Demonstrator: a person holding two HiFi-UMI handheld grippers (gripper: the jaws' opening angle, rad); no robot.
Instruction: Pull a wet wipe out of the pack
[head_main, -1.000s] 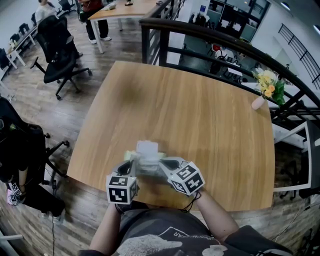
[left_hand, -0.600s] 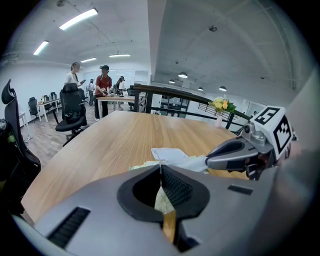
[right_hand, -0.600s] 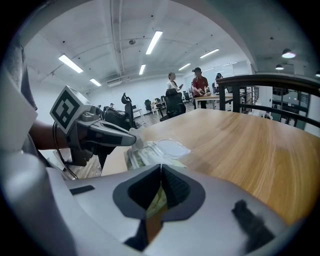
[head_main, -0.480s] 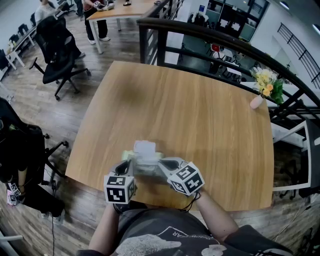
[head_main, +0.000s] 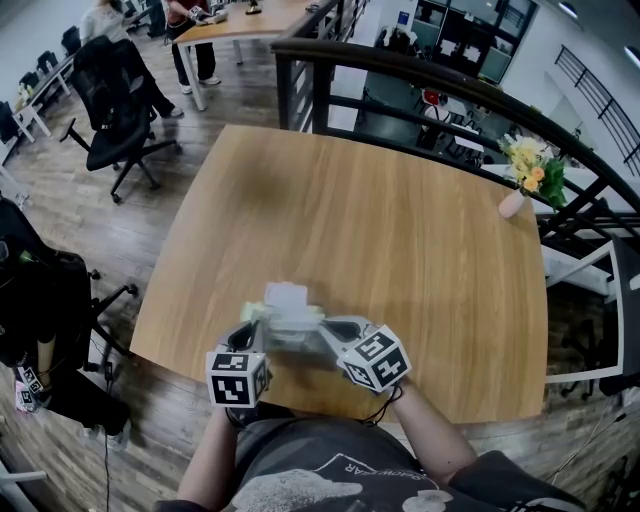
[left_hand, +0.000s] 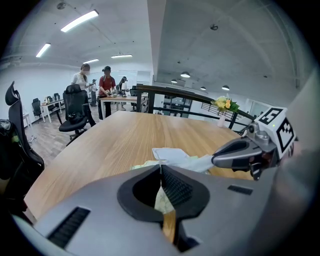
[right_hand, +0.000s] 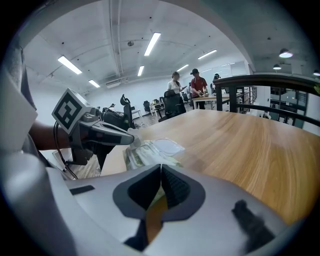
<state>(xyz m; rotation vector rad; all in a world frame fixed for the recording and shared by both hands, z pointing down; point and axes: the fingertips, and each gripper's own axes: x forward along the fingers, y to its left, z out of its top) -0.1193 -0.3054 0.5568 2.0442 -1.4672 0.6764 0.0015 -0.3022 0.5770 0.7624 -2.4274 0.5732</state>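
Little had shifted since the earlier frames. Head view: pack (head_main: 285, 318) lay by the table's (head_main: 400, 230) near edge, between left gripper (head_main: 257, 324) and right gripper (head_main: 321, 331). Left gripper view: jaws together, pinching the pack's edge. Right gripper view: jaws likewise clamped on the pack's opposite end.

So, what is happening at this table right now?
A person works with two handheld grippers on a wet wipe pack lying near the closest edge of the wooden table. The left gripper is shut on one end of the pack, and the right gripper seems shut on the other end. The lid looks flipped open. No wipe has clearly come out yet.
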